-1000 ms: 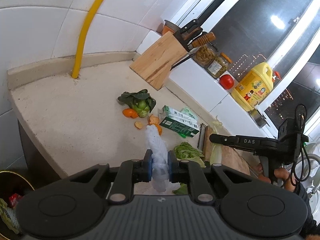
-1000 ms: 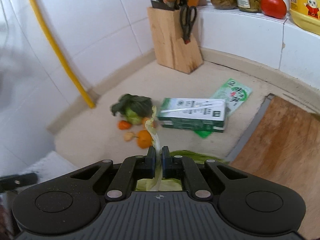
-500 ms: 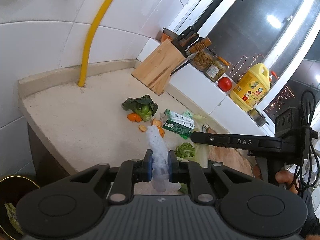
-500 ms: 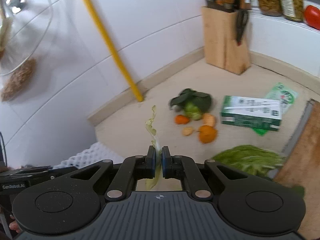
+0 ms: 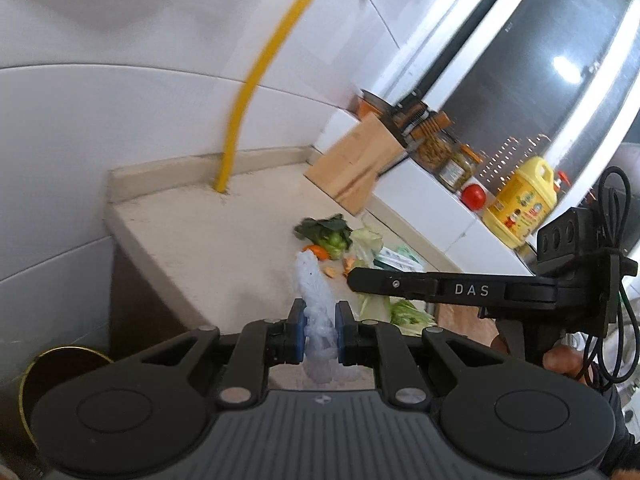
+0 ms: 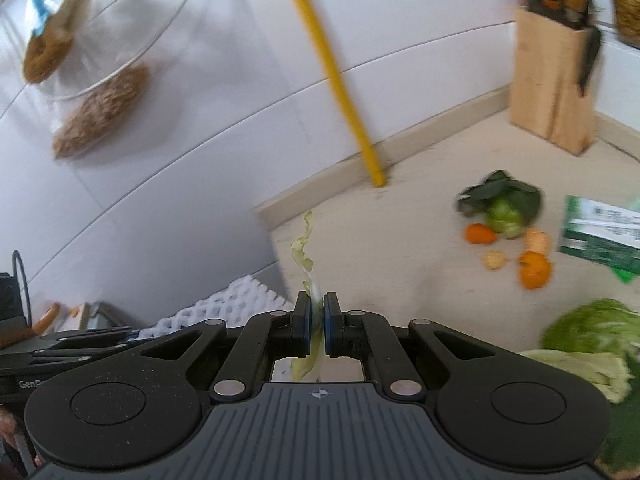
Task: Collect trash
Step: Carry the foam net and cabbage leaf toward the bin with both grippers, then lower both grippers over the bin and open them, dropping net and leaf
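Observation:
My left gripper (image 5: 319, 320) is shut on a white foam fruit net (image 5: 314, 284) that sticks up between its blue pads, held off the counter's left end. My right gripper (image 6: 316, 312) is shut on a pale green cabbage leaf (image 6: 305, 248). In the left wrist view the right gripper (image 5: 356, 276) reaches in from the right, the leaf (image 5: 366, 240) showing above its tip. In the right wrist view the foam net (image 6: 224, 306) shows at lower left. On the counter lie bok choy (image 6: 504, 204), orange peels (image 6: 534, 268), a green carton (image 6: 600, 236) and more cabbage (image 6: 592, 332).
A dark bin with a gold rim (image 5: 52, 364) stands on the floor below the counter's left end. A yellow pipe (image 5: 244, 92) runs up the tiled wall. A knife block (image 5: 356, 168), jars, a tomato (image 5: 474, 196) and an oil bottle (image 5: 520, 208) line the sill. A wooden board (image 5: 460, 324) lies right.
Both grippers have drawn back leftward toward the counter's left end, each still holding its piece. The right gripper swung left, putting the scraps and carton at the right of its view.

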A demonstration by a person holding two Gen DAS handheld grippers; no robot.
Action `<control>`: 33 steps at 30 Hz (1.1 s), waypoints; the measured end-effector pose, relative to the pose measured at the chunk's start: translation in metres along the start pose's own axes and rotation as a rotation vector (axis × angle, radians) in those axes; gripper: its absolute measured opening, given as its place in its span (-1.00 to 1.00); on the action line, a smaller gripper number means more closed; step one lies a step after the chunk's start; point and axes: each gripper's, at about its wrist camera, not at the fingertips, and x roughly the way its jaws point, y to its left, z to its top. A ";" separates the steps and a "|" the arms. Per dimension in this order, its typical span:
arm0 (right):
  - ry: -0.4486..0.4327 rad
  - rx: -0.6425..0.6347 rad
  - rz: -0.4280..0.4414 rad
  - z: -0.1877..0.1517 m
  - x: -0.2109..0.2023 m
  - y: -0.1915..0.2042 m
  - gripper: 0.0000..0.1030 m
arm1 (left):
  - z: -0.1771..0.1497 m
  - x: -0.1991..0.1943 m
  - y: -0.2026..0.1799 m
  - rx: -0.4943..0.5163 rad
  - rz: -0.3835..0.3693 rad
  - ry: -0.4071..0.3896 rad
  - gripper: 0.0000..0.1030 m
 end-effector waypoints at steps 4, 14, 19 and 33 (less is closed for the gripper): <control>0.025 -0.029 0.052 0.002 0.017 0.023 -0.83 | -0.003 -0.020 0.014 -0.022 0.049 -0.031 -0.83; 0.087 -0.108 0.172 0.006 0.062 0.080 -0.82 | -0.006 -0.060 0.050 -0.072 0.164 -0.086 -0.83; 0.115 -0.129 0.207 0.005 0.084 0.102 -0.82 | -0.009 -0.067 0.067 -0.102 0.195 -0.091 -0.82; 0.209 -0.118 0.167 -0.008 0.141 0.123 -0.82 | -0.011 -0.052 0.114 -0.147 0.294 -0.041 -0.83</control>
